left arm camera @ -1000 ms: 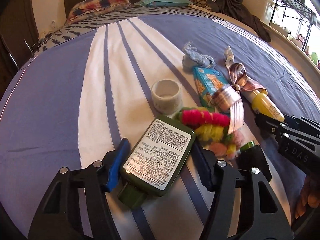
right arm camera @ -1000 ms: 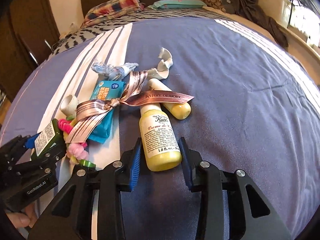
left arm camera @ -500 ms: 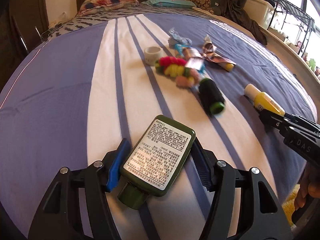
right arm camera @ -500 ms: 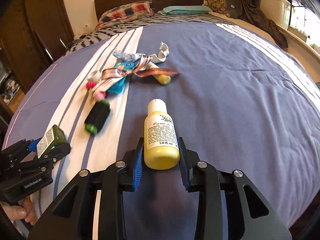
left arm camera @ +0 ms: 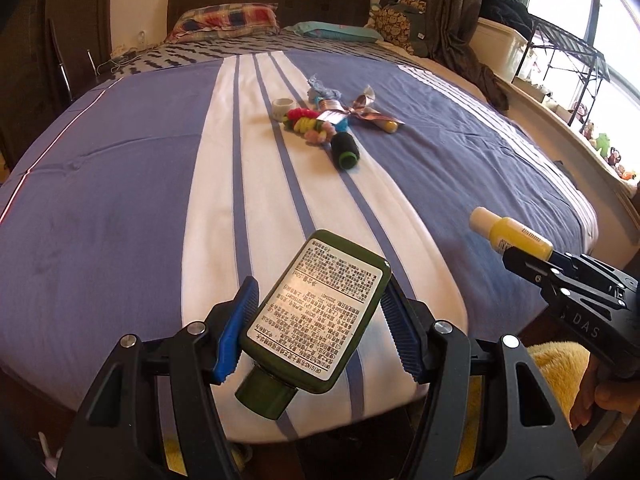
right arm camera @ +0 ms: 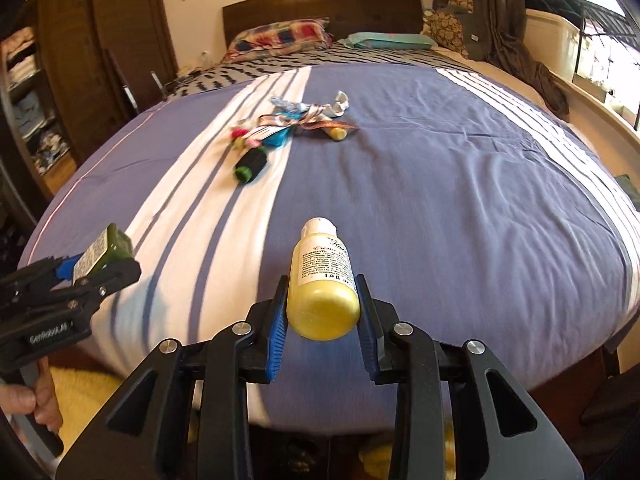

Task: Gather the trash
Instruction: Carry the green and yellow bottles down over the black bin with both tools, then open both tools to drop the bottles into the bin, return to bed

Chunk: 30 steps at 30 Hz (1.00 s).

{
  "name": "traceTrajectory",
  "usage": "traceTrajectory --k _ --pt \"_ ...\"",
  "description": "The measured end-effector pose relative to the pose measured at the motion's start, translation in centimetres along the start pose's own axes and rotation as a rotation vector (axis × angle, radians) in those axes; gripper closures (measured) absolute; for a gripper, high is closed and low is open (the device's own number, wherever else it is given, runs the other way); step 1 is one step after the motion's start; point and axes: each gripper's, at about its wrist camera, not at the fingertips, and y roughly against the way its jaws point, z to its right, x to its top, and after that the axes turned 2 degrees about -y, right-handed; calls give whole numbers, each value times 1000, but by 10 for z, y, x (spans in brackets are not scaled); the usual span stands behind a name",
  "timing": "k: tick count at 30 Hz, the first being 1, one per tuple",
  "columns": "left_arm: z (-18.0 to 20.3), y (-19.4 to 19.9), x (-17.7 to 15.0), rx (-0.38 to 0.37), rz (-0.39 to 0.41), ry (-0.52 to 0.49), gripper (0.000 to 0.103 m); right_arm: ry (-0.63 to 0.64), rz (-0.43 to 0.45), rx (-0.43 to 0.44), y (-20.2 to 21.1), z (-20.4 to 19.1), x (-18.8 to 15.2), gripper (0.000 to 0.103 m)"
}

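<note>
Retreat from the pile: both claws have pulled back to the foot of the bed (left arm camera: 120, 184) with their loads. My left claw (left arm camera: 316, 332) is clamped on the green bottle (left arm camera: 316, 312); right claw (right arm camera: 323, 312) clamped on the yellow bottle (right arm camera: 325, 284). I judge two pieces collected, next stop a bin, none in view. Leftover pile (left arm camera: 320, 116) and black spool (left arm camera: 345, 147) lie mid-bed. Yellow label reads "1.0 fl. oz."; green label dense small print, unreadable. Claw bodies read "DAS" and "GenRobot.AI".

Black left tool (left arm camera: 316, 330), blue ribbed pads (left arm camera: 236, 332), silver screws.
</note>
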Motion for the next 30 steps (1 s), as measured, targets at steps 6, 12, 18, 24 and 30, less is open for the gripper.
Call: traceTrajectory --k 6,12,18,24,30 --pt "11 18 -44 -12 -25 -8 43 21 -30 51 29 -1 -45 71" --pt "20 13 -93 -45 -105 -3 43 32 -120 100 34 -4 -91 71" --pt "27 -17 -139 -55 -233 -24 43 24 -248 122 12 -3 -134 71" --pt "22 -61 -165 -45 -352 -14 43 -5 -387 127 -32 -5 -164 71" --pt "18 -94 -182 -48 -441 -10 43 -43 -452 106 -64 -4 -175 71"
